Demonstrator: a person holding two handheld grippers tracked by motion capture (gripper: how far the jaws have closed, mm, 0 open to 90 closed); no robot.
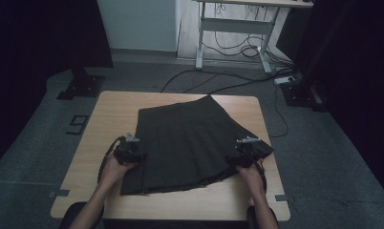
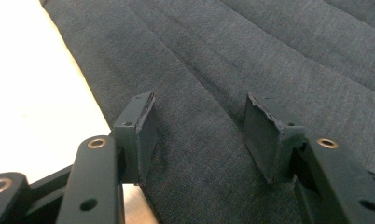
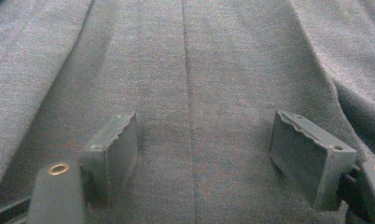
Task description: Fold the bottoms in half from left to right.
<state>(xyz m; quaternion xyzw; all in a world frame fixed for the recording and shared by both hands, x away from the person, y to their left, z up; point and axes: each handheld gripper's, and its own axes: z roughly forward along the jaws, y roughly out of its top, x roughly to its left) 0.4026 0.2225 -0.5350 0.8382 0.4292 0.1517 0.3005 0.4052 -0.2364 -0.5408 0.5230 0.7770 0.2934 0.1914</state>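
A dark grey pleated skirt (image 1: 185,143) lies flat on the wooden table (image 1: 113,114), its narrow waist at the far side and its wide hem toward me. My left gripper (image 1: 129,149) rests at the skirt's left edge; in the left gripper view the gripper (image 2: 199,128) is open, with the skirt's cloth (image 2: 251,56) under the gap and bare tabletop (image 2: 31,79) beside it. My right gripper (image 1: 249,151) sits at the skirt's right hem corner. The right gripper view has that gripper (image 3: 204,142) open, jaws wide apart just above the pleated fabric (image 3: 190,70).
The table stands on grey carpet. Cables (image 1: 228,81) trail across the floor behind it, toward a white desk frame (image 1: 238,28). A dark stand base (image 1: 80,86) sits at the back left and another (image 1: 300,93) at the back right. Bare wood runs along the near edge.
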